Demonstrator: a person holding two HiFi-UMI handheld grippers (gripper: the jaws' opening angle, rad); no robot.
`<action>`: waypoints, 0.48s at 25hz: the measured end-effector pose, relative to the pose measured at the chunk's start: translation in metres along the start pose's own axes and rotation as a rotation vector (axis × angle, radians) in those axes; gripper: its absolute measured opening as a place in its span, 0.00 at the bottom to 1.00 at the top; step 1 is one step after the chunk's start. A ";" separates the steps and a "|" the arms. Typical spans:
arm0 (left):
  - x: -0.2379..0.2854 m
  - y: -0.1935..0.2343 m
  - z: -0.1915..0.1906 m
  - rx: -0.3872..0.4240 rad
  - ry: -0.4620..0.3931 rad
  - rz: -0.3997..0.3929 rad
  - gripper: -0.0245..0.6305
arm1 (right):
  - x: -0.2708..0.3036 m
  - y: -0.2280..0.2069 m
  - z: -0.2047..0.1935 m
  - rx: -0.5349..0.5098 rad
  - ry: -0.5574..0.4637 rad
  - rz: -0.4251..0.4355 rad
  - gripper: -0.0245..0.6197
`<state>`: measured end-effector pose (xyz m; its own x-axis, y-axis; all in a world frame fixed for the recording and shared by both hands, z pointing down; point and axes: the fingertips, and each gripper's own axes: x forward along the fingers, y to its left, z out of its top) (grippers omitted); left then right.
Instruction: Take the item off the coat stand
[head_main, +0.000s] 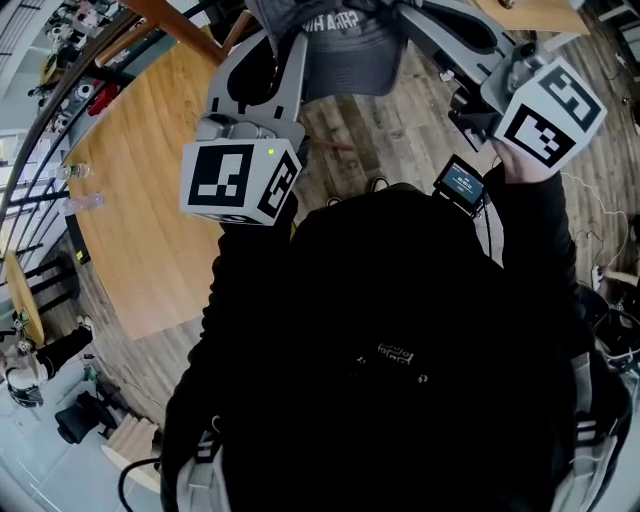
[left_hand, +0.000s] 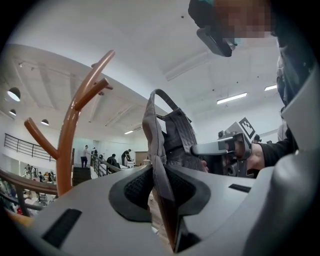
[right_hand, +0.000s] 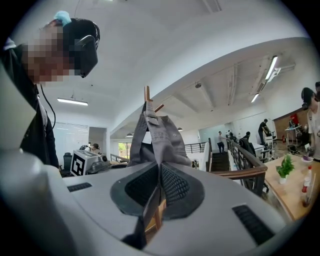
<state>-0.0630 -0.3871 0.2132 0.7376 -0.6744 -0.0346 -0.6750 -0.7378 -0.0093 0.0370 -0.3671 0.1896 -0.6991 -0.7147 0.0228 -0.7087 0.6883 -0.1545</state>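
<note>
Under the head camera, a grey cap (head_main: 345, 45) hung at the top of the picture between both tools. The left gripper (head_main: 272, 60) reached up to it from its marker cube, and the right gripper (head_main: 445, 35) came in from the right side. A brown limb of the coat stand (head_main: 180, 25) crossed the upper left corner, apart from the cap. Below lay a wooden table (head_main: 150, 200) and a plank floor (head_main: 400, 140), and the person's black top (head_main: 400, 350) filled the lower half.

Along the left gripper's own jaws, the two dark pads were closed on a fold of the cap's edge, with the fabric pinched between them and rising above them. The coat stand stood to the left with its curved hooks bare, well apart from the cap. On the right, the other gripper held the far side of the cap.

Along the right gripper's jaws, the pads were pressed together on the cap's grey cloth, which rose in a peak above them. Two tips of the stand showed just over the cap, behind it. The left gripper's marker cube sat low at the left, and a railing (right_hand: 245, 172) ran off to the right
</note>
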 end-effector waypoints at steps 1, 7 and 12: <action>0.007 -0.006 0.001 0.000 -0.001 -0.016 0.14 | -0.007 -0.005 0.002 -0.002 0.000 -0.012 0.09; 0.041 -0.024 -0.012 -0.012 0.014 -0.082 0.14 | -0.027 -0.032 -0.002 -0.013 0.020 -0.060 0.09; 0.063 -0.056 -0.015 -0.015 0.036 -0.135 0.14 | -0.061 -0.049 -0.004 0.000 0.032 -0.110 0.09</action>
<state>0.0218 -0.3883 0.2263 0.8221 -0.5694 0.0014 -0.5694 -0.8221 0.0030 0.1143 -0.3565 0.1993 -0.6199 -0.7814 0.0712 -0.7812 0.6061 -0.1495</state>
